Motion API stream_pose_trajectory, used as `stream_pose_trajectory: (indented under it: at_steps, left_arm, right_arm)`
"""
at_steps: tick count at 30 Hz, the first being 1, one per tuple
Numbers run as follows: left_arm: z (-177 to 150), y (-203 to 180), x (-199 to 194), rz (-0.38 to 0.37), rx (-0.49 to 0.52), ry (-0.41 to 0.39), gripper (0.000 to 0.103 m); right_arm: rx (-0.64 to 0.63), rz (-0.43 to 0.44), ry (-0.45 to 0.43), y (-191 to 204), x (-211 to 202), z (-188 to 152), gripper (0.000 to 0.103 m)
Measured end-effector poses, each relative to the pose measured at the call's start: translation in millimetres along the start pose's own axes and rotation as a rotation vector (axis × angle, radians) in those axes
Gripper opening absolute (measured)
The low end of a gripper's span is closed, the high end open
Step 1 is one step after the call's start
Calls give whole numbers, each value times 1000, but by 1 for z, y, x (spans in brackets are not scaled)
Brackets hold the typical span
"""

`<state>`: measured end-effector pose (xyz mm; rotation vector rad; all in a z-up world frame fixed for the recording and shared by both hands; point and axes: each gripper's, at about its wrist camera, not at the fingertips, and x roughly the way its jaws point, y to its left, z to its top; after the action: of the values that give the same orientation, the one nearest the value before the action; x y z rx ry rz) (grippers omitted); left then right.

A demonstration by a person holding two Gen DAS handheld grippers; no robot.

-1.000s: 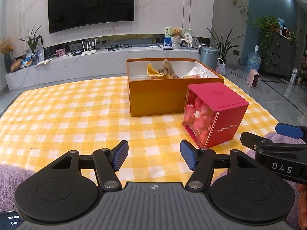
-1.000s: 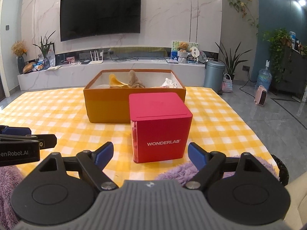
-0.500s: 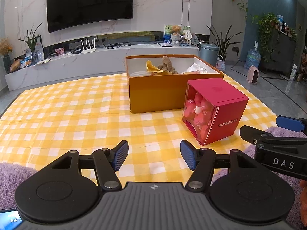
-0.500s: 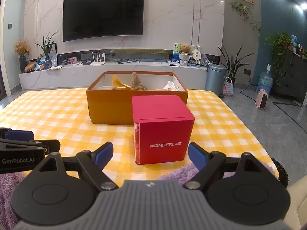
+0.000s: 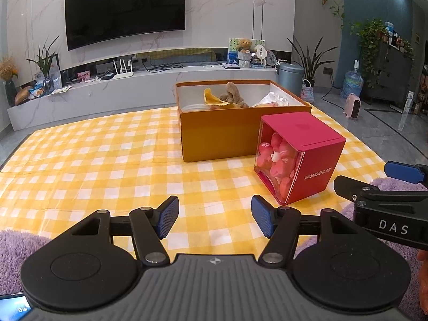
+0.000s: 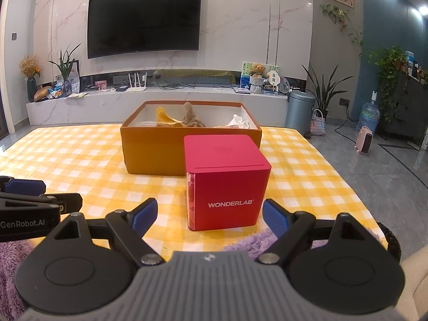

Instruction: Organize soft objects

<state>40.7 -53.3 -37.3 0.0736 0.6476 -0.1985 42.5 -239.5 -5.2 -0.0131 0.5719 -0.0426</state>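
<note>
Soft toys sit inside orange cardboard box [image 5: 227, 139] on yellow-white checked cloth [image 5: 93, 165]: brown plush [image 5: 233, 96], yellow soft piece [image 5: 214, 100], white crumpled item [image 5: 275, 99], all toward the box's back half. Compared with a second ago, nothing on the cloth has shifted; box, cube and contents lie the same, only framing drifts slightly, and both grippers keep the same wide spread.

Room, large to small: white marble wall with black wall TV [image 6: 144, 18], long white low console [image 6: 160, 101] below it holding router, plants, small teddy bear [image 6: 257, 70]. Grey tiled floor right of cloth, with grey bin [image 6: 299, 112], water jug [image 6: 370, 115], pink heater [image 6: 364, 143]. Purple fluffy rug [image 5: 16, 251] at the near edge under the grippers.

Red WONDERLAB cube [image 6: 226, 182] stands just in front of the orange box, right of centre in the left wrist view; its clear side shows pink pieces [image 5: 278, 160] inside.

Left gripper [image 5: 214, 215] jaws apart, nothing between them, over bare cloth. Right gripper [image 6: 210, 215] jaws spread wide, empty, cube ahead of them, apart from the blue pads [image 6: 144, 215].
</note>
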Motion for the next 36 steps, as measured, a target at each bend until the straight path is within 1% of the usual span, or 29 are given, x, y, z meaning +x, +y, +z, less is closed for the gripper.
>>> stream_pose_trajectory:
  at_steps: [30, 36]
  left_arm:
    - [2, 0, -2, -8, 13, -8, 73]
    - [2, 2, -2, -7, 13, -7, 73]
  right_arm:
    - [-9, 3, 6, 1, 1, -1, 85]
    - [-9, 3, 10, 1, 2, -1, 87]
